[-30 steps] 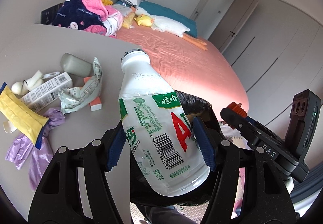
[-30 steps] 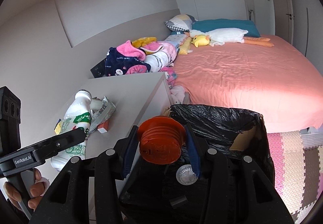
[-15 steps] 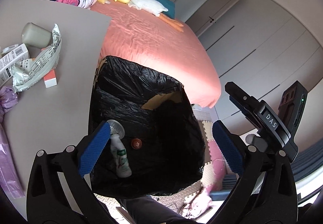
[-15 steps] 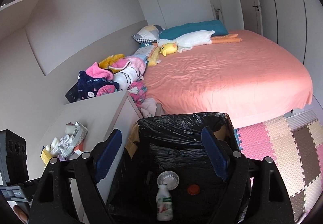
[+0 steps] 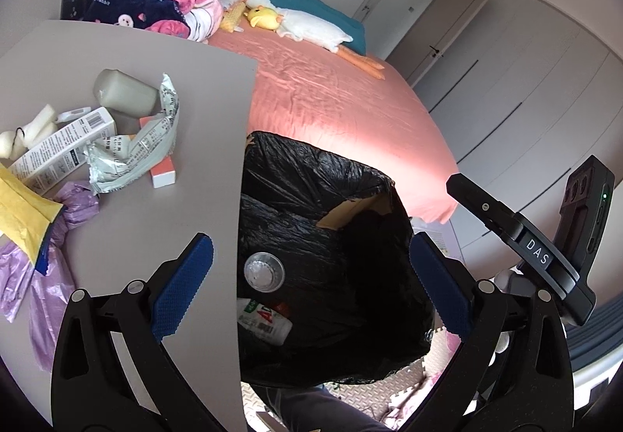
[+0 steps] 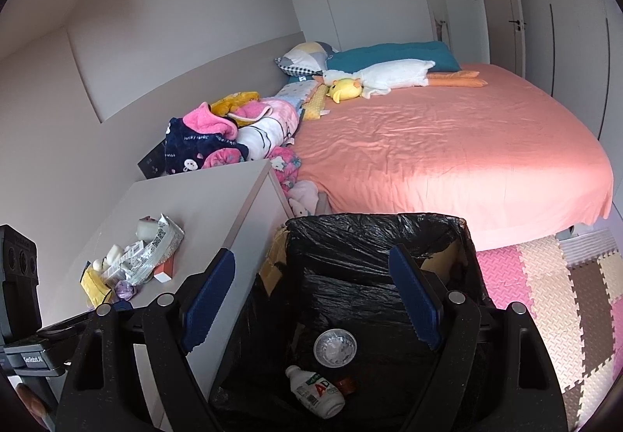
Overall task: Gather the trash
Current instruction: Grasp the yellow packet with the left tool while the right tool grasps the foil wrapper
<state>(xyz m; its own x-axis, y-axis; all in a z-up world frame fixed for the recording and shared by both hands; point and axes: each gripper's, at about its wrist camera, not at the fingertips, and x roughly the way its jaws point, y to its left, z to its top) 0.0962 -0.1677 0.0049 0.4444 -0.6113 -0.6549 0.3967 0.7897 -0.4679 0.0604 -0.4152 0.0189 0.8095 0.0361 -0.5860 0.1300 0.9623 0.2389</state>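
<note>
A bin lined with a black bag (image 5: 311, 175) (image 6: 370, 225) stands between the grey table and the bed. Inside it lie a white AD bottle (image 6: 317, 397) (image 5: 264, 319), a silver foil cup (image 6: 335, 348) (image 5: 264, 271) and an orange cap (image 6: 346, 385). My left gripper (image 5: 311, 284) is open and empty over the table edge and bin. My right gripper (image 6: 311, 299) is open and empty above the bin. On the table lie a silver wrapper (image 5: 136, 148), a white carton (image 5: 58, 148), a yellow packet (image 5: 23, 214), a purple bag (image 5: 43, 276) and a grey cup (image 5: 124, 91).
The grey table (image 5: 136, 218) (image 6: 202, 206) is left of the bin. A bed with a pink sheet (image 6: 447, 144), pillows, clothes and plush toys lies behind. Foam floor mats (image 6: 545, 276) are to the right. Wardrobe doors line the far wall.
One second ago my left gripper held the AD bottle and my right held the orange cap. Both opened and the items dropped into the bin. Both grippers stay open.
</note>
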